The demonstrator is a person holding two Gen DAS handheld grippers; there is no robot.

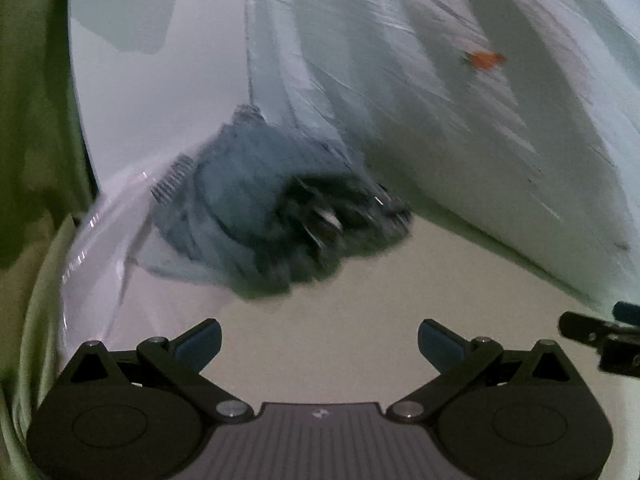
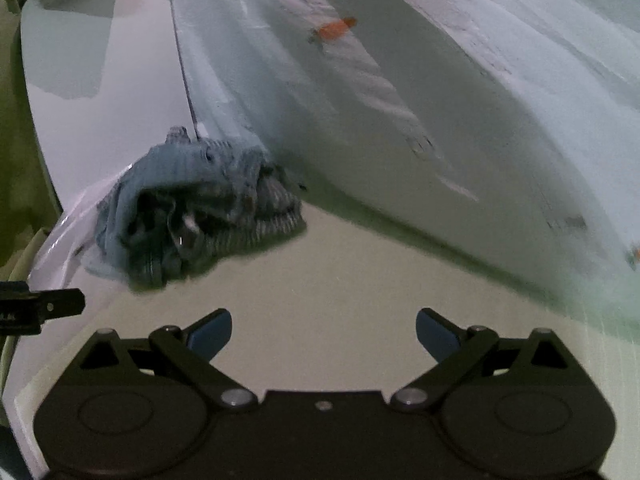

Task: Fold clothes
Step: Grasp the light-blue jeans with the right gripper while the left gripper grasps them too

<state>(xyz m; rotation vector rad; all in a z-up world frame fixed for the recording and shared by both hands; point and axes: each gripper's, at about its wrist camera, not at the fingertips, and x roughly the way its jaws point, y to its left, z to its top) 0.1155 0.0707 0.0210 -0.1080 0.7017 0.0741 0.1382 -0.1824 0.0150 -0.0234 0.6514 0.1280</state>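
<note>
A: Where are the clothes?

B: A crumpled blue-grey garment (image 1: 264, 204) lies in a heap on the pale worktop (image 1: 360, 320). It sits right against a big white sheet of cloth (image 1: 460, 128), the one with a small orange mark (image 1: 484, 58).

A: Is a gripper holding it?

B: No. The left gripper (image 1: 319, 343) has its fingers spread wide with nothing between them. The right gripper (image 2: 323, 334) is spread wide too, also with nothing in it. Both are near the heap but not touching it.

A: Is the heap neat?

B: No, it is bunched up. The picture is blurry there.
</note>
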